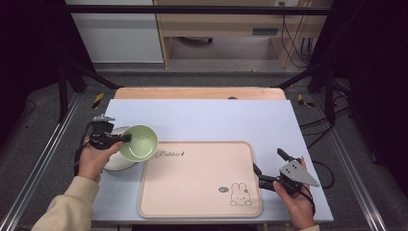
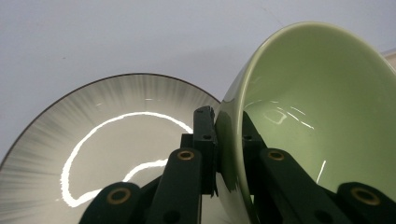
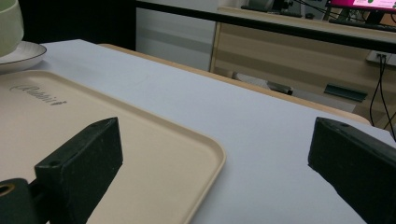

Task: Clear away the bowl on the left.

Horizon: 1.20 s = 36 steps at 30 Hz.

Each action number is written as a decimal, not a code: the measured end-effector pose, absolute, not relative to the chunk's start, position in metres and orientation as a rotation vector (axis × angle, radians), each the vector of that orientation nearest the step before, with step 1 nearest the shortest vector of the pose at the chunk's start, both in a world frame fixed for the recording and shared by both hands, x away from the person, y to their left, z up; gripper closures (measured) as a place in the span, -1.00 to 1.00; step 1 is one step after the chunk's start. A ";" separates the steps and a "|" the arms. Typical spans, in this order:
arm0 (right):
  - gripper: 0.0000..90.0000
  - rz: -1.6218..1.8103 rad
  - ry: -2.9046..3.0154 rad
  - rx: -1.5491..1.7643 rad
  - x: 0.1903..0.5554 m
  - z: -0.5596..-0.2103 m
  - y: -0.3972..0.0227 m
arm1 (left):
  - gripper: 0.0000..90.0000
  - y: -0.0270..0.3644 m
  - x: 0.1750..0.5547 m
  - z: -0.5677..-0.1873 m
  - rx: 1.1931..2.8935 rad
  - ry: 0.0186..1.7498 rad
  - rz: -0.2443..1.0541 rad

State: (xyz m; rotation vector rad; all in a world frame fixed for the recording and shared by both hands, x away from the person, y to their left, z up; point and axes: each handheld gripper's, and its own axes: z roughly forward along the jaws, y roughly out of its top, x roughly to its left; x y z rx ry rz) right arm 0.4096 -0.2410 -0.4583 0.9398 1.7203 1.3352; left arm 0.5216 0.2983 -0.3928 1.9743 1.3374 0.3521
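My left gripper (image 1: 126, 138) is shut on the rim of a pale green bowl (image 1: 139, 142), which hangs tilted just above a white plate (image 1: 114, 163) with a dark edge at the table's left. In the left gripper view the jaws pinch the green bowl's wall (image 2: 327, 107), one inside and one outside, with the plate (image 2: 107, 126) beneath. My right gripper (image 1: 269, 162) stands open at the right edge of a beige tray (image 1: 202, 187) printed with a rabbit. The right gripper view has the tray's corner (image 3: 154, 154) between the spread jaws.
The tray lies in the middle of a light blue table top (image 1: 221, 120). A wooden strip (image 1: 197, 93) borders the far edge. Black frame posts stand at both sides, and a wooden cabinet (image 1: 226, 24) is beyond the table.
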 end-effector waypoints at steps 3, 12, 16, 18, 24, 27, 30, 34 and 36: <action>-0.93 1.337 1.719 0.936 0.409 -0.458 -0.241 | 0.84 0.291 0.520 -0.392 1.985 1.314 0.341; -0.93 1.337 1.719 0.938 0.409 -0.458 -0.241 | 0.84 0.270 0.518 -0.391 2.004 1.260 0.309; -0.93 1.339 1.718 0.934 0.409 -0.458 -0.241 | 0.84 0.261 0.517 -0.390 2.009 1.243 0.292; -0.93 1.339 1.718 0.934 0.409 -0.458 -0.241 | 0.84 0.255 0.516 -0.391 2.015 1.232 0.284; -0.93 1.340 1.717 0.937 0.409 -0.457 -0.241 | 0.84 0.241 0.514 -0.392 2.033 1.206 0.264; -0.93 1.343 1.715 0.936 0.409 -0.457 -0.241 | 0.84 0.234 0.512 -0.395 2.039 1.185 0.245; -0.94 1.346 1.714 0.935 0.409 -0.457 -0.241 | 0.84 0.226 0.509 -0.398 2.046 1.166 0.222; -0.94 1.346 1.711 0.929 0.408 -0.457 -0.241 | 0.84 0.215 0.507 -0.401 2.062 1.139 0.199; -0.93 1.350 1.702 0.917 0.408 -0.456 -0.242 | 0.84 0.208 0.505 -0.401 2.077 1.122 0.185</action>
